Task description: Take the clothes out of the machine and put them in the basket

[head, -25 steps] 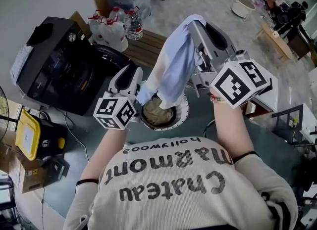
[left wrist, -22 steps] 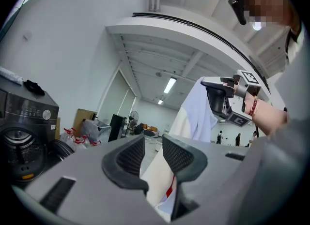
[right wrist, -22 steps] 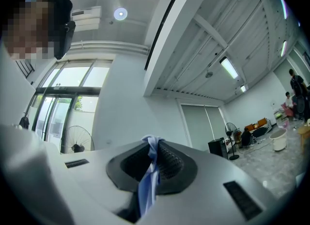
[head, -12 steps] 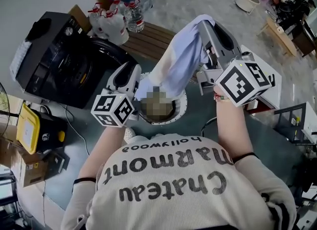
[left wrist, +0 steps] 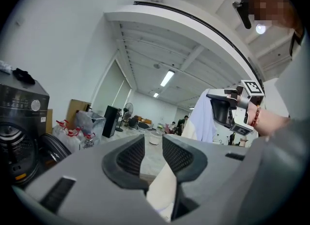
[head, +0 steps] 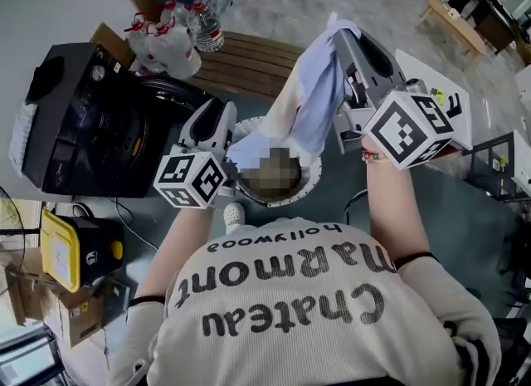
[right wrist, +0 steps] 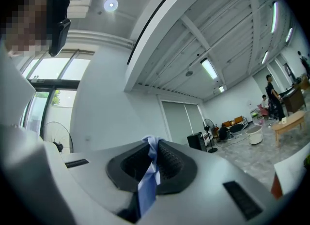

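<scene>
1. Washer [head: 83, 127] is the dark box at the far left of the head view, with its door side turned toward the middle. I can't see into the drum from here, so no clue what's left in there.
2. My left gripper [left wrist: 153, 146] comes next, pointing about level and sitting just left of the basket. The jaws stand well apart. A cream fold of the garment lies low in the gap, but I can see floor between the pads, so I'd say the cloth is lying in there rather than pinched.
3. The basket [head: 311, 183] is white and round, on the floor right in front of me. It's between the two grippers and lower than both. What's inside is smudged over, so I can't tell.
4. The garment [head: 319, 85] is pale blue and cream. Its long axis runs from the right gripper, up on the right, down-left to the basket's mouth. The bottom end sits at the rim, right by my left gripper's tips.
5. My right gripper [right wrist: 153, 146] is clamped tight on a blue fold at the garment's top, up above and to the right of the basket. It's the one carrying the weight. The basket lies down and to its left, so I reckon that's the way it has to travel before letting go.
</scene>
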Available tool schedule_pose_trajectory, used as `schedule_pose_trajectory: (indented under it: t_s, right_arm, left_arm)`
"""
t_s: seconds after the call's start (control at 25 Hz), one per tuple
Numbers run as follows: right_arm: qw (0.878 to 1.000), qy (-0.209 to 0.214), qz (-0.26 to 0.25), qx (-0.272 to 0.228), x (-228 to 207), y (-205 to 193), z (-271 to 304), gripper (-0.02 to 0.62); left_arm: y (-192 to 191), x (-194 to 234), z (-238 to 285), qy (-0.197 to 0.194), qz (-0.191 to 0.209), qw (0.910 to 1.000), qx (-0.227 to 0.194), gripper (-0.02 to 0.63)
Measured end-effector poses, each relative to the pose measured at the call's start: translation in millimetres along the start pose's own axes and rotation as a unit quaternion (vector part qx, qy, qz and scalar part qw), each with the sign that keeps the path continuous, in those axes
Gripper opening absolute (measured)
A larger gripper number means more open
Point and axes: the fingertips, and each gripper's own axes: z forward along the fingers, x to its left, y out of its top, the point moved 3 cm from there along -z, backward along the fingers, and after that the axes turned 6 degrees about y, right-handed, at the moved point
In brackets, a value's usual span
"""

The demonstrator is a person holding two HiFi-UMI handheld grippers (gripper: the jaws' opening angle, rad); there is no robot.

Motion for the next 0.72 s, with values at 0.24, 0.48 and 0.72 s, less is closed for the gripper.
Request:
schedule_pose_trajectory:
  t_s: [0.24,0.48,0.72]
  right_arm:
    - [0.996,-0.069,-0.012,0.051,0,-48,23,0.038]
    - [0.989,-0.124,0.029,0.079,0,-93,41,0.038]
    - [0.982,-0.153,0.039,0.101,13,-124,57,0.038]
  left_arm:
    - [10,43,21,-0.033,0.003,0.9992,0.022,0.107]
    - [11,78,42,-0.070,-0.002,0.9965,0.045,0.107]
    - [4,100,54,-0.104,-0.006,0.9921,0.070,0.107]
